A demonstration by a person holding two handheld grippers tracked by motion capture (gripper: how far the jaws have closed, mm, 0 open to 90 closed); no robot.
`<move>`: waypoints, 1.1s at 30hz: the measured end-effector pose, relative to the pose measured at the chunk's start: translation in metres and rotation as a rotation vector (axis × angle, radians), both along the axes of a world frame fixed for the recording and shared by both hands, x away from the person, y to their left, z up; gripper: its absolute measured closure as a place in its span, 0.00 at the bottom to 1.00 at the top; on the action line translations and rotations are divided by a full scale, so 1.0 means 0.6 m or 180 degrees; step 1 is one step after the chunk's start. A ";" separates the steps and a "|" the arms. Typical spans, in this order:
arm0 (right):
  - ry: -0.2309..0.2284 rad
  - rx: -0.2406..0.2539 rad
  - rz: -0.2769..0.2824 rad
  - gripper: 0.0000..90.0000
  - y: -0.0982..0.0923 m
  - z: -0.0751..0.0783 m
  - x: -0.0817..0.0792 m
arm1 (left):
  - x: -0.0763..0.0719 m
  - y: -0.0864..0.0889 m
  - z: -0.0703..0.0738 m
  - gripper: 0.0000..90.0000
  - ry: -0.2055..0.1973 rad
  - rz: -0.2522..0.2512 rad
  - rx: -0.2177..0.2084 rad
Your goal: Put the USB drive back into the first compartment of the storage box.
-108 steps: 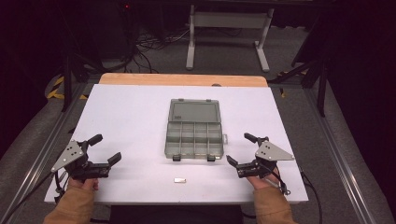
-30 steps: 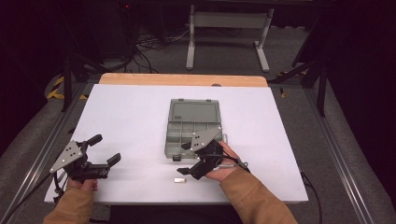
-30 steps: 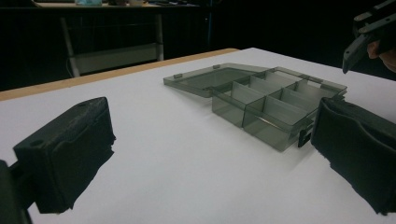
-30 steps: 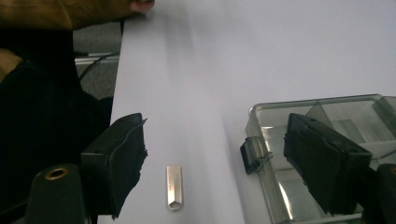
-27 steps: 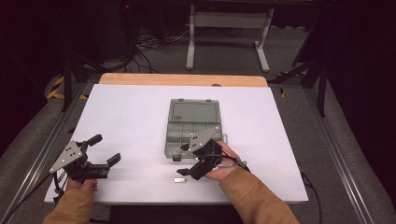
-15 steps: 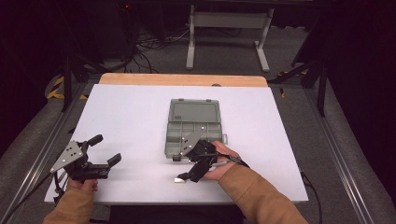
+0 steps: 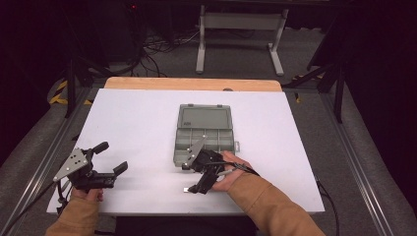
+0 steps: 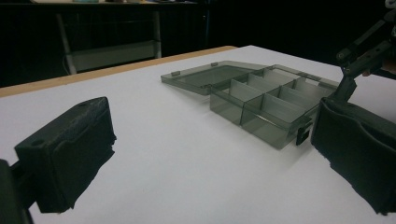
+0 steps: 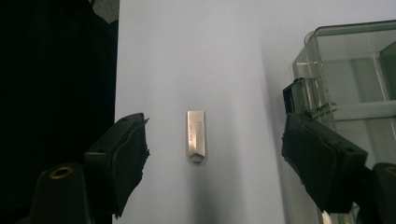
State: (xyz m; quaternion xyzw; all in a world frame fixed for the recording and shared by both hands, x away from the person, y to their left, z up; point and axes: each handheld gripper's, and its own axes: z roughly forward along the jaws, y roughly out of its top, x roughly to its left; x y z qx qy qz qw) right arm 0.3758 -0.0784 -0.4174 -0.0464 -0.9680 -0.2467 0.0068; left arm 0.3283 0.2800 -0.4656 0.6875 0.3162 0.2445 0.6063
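A small silver metal USB stick [image 9: 196,136] lies flat on the white table, near its front edge [image 7: 187,189]. My right gripper [image 9: 215,163] hovers over it, open, with one jaw on each side and not touching it; from above, the right gripper [image 7: 195,183] sits just in front of the box. An open grey clear plastic compartment box [image 7: 204,135] lies mid-table, lid folded back, its divided cells [image 8: 271,100] looking empty. My left gripper [image 7: 109,160] rests open at the front left, nothing between its pads [image 8: 70,156].
The white table [image 7: 137,118] has a wooden strip along its far edge [image 7: 192,83]. Beyond it stand a metal stand [image 7: 241,29] and cables on a dark floor. The box's front latch [image 9: 303,100] is close to my right jaw.
My right gripper has travelled from the table's right side to in front of the box and come down over the USB stick. The left gripper has stayed put.
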 end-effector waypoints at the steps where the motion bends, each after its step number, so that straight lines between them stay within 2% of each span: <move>1: -0.0017 -0.0005 0.0034 0.26 0.001 -0.002 0.001 | 0.000 0.000 0.000 0.00 0.0000 0.0000 0.0000; 6: 0.0013 -0.0111 0.0013 0.28 0.007 -0.009 0.000 | 0.000 0.000 0.000 0.00 -0.0003 -0.0003 0.0005; 7: 0.0065 -0.0141 -0.0011 0.29 0.008 -0.010 -0.001 | 0.000 0.000 0.000 0.00 -0.0003 -0.0003 0.0004; 15: 0.0017 -0.0199 -0.0020 0.34 0.019 -0.023 -0.003 | -0.001 0.001 0.001 0.00 -0.0008 -0.0003 0.0007; 16: 0.0062 -0.0196 -0.0010 0.34 0.020 -0.025 -0.004 | -0.001 0.001 0.001 0.00 -0.0009 -0.0003 0.0005; 17: 0.0003 -0.0196 0.0003 0.35 0.021 -0.027 -0.003 | -0.001 0.001 0.001 0.00 -0.0009 -0.0002 0.0005; 23: -0.0017 -0.0268 0.0028 0.41 0.027 -0.037 -0.005 | -0.001 0.001 0.001 0.00 -0.0010 -0.0004 0.0006; 28: 0.0018 -0.0360 0.0058 0.52 0.031 -0.047 -0.012 | -0.001 0.001 0.001 0.00 -0.0014 0.0000 0.0006; 29: -0.0033 -0.0357 0.0101 0.54 0.032 -0.049 -0.012 | -0.001 0.001 0.001 0.00 -0.0014 0.0000 0.0006; 33: -0.0043 -0.0403 0.0104 0.61 0.034 -0.051 -0.015 | -0.001 0.001 0.001 0.00 -0.0015 0.0002 0.0006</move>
